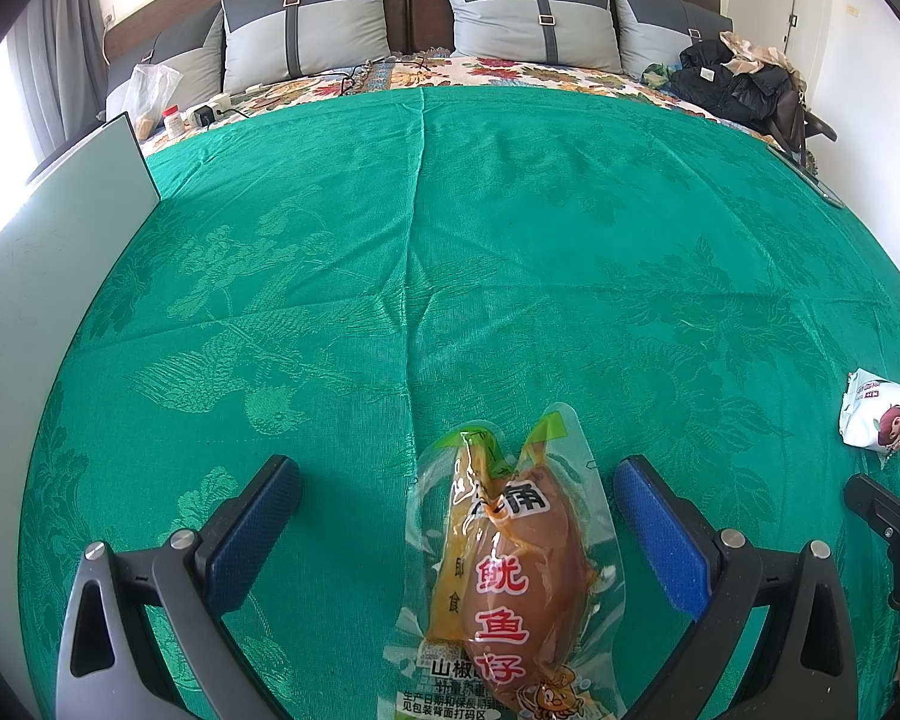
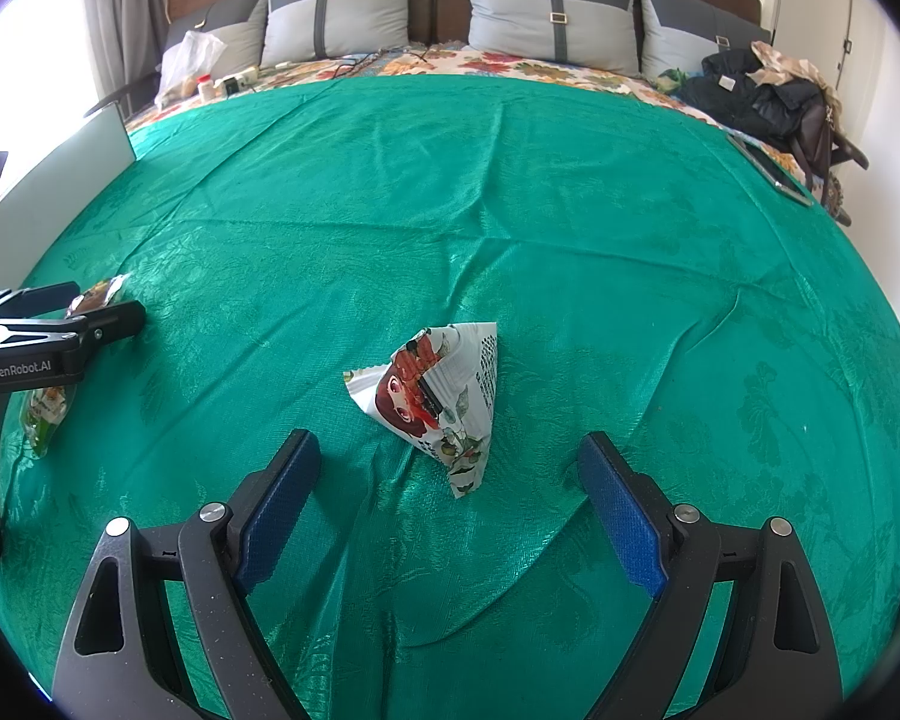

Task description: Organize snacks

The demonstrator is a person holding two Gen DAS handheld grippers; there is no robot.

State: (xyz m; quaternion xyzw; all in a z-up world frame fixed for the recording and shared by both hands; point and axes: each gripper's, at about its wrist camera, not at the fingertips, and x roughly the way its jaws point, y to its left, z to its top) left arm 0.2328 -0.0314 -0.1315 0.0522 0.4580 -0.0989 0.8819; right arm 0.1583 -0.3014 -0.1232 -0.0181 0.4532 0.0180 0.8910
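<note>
Two snack packets — squid pouch [image 1: 498,576], white packet [image 2: 444,396] — each between one tool's released pads.

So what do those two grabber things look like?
Both the left gripper and the right gripper have black plastic arms with triangle-shaped holes, round silver screws, and bumpy blue pads on the fingers. White letters on the left one's side read GenRobot.AI.

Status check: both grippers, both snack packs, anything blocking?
Left gripper open, squid snack pack lying between its fingers, ungripped. Right gripper open, white triangular snack pack just ahead. Green bedspread around both, nothing blocking.
</note>
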